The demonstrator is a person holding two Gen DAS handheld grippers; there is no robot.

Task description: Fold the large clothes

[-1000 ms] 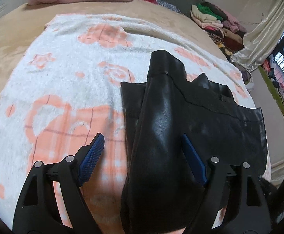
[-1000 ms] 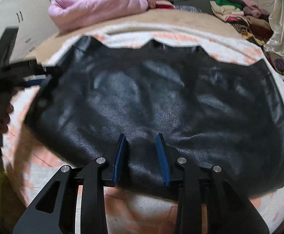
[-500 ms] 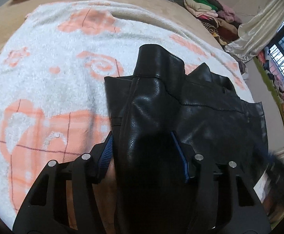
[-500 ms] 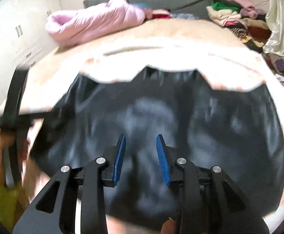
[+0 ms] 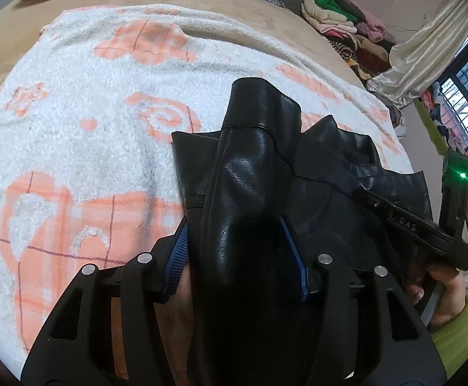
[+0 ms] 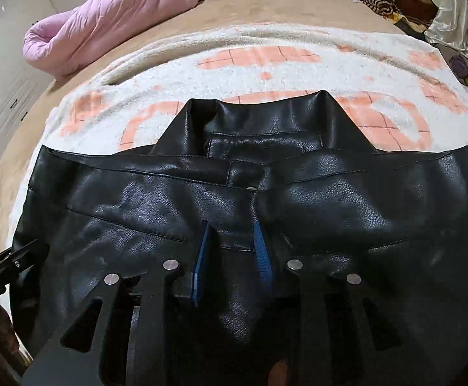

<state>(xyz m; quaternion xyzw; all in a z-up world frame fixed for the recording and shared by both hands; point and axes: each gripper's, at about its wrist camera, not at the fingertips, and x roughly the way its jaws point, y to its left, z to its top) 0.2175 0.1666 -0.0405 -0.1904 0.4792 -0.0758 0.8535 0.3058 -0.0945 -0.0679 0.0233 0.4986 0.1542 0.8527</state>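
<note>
A black leather jacket [image 5: 250,193] lies on a white and orange blanket [image 5: 73,128] on a bed. My left gripper [image 5: 234,222] is shut on a thick folded part of the jacket, with both blue pads pressing its sides. In the right wrist view the jacket [image 6: 330,199] lies spread out, collar at the far side. My right gripper [image 6: 231,225] is low over the jacket's middle front seam, its jaws narrow and closing, with leather lying between the tips. The right gripper [image 5: 411,225] also shows at the right of the left wrist view, held by a hand [image 5: 443,286].
A pink quilt [image 6: 105,22] lies at the far left of the bed. A pile of clothes [image 5: 340,16] and a cream curtain [image 5: 427,58] are beyond the far right corner. The blanket [image 6: 266,64] shows beyond the collar. The left gripper's frame [image 6: 2,267] shows at the lower left.
My left gripper's jaws have closed onto the folded part of the jacket. My right gripper swept across the jacket toward its middle front, and it now appears in the left wrist view.
</note>
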